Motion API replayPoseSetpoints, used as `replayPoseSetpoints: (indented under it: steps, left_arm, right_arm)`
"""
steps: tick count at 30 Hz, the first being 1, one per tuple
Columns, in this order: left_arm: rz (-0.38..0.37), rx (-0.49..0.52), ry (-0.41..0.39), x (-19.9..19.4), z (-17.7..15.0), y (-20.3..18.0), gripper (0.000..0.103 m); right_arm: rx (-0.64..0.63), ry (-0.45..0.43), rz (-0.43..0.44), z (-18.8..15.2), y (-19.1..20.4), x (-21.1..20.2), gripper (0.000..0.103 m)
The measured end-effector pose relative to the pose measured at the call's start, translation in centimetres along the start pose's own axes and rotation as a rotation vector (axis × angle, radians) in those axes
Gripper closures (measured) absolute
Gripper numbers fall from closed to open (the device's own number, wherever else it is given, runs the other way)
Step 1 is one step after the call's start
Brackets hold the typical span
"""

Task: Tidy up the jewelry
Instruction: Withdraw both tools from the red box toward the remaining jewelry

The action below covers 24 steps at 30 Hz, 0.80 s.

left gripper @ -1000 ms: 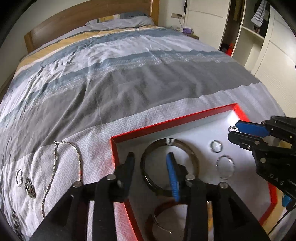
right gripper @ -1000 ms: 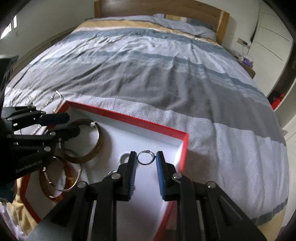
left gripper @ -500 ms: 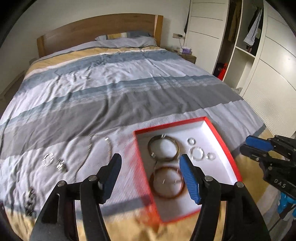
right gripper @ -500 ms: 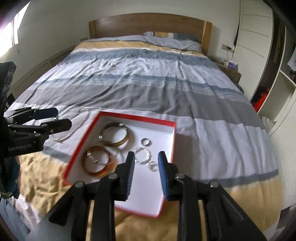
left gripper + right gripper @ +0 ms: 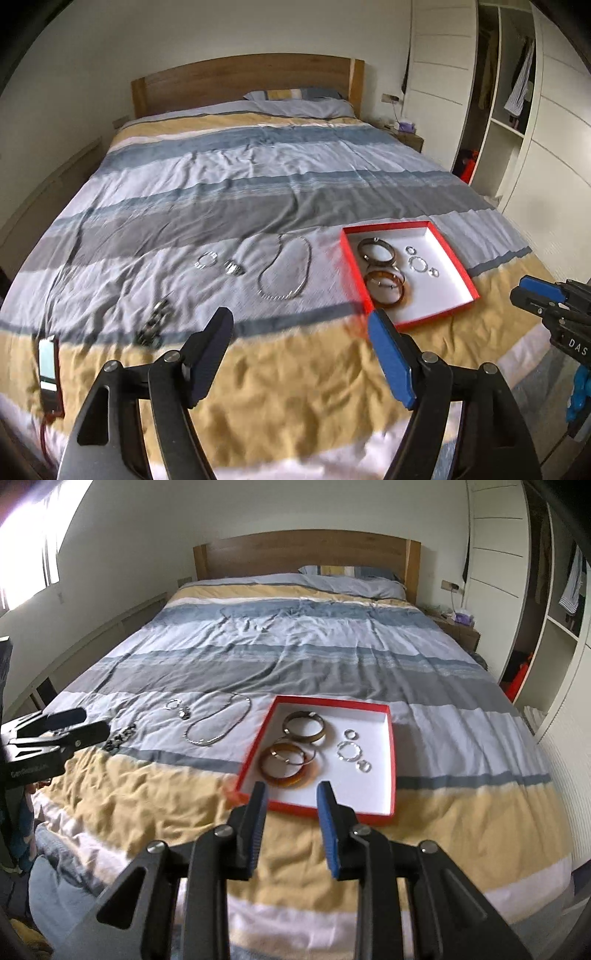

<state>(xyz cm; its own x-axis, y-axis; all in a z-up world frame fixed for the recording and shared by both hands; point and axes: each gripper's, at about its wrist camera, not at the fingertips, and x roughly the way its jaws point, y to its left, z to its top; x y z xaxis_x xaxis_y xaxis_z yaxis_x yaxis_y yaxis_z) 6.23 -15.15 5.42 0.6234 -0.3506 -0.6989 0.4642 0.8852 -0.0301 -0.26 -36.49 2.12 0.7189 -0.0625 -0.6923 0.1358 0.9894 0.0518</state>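
A red box [image 5: 386, 226] [image 5: 332, 701] with a white floor lies on the striped bedspread. It holds a dark bangle [image 5: 310, 738], an amber bangle [image 5: 284, 781] and small silver rings [image 5: 338, 751]. Left of it on the cover lie a silver necklace [image 5: 284, 295] [image 5: 207, 742], small silver pieces [image 5: 234, 269] and a dark bracelet [image 5: 153, 325]. My left gripper [image 5: 300, 315] [image 5: 92, 720] hovers above the bed's near end, its jaws opening with nothing between them. To the right, my right gripper [image 5: 292, 788] [image 5: 524, 288] hangs short of the box, narrowly open and holding nothing.
A phone [image 5: 48, 363] lies at the bed's near left edge. The wooden headboard [image 5: 306, 552] and pillows are at the far end. A nightstand [image 5: 460, 629] and white wardrobe shelves [image 5: 554, 627] stand along the right.
Both grippers have drawn back and up from the red box, so the whole bed now shows. The left jaws have spread much wider; the right jaws widened slightly.
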Motion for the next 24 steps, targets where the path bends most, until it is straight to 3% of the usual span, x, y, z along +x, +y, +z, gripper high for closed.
replayPoseSetpoints:
  steps: [6,14,24]
  left_arm:
    - [0.006,-0.045,-0.051,-5.1,-2.5,1.5,0.029]
    - [0.089,-0.066,-0.154,-11.8,-4.6,2.3,0.028]
    - [0.181,-0.085,-0.238,-16.0,-6.5,4.6,0.023]
  right_arm:
    - [0.012,-0.038,0.014,-1.6,2.7,-3.5,0.076]
    - [-0.015,-0.091,0.048,-2.6,7.5,-7.5,0.076]
    - [-0.069,-0.133,0.081,-2.8,12.2,-9.2,0.074]
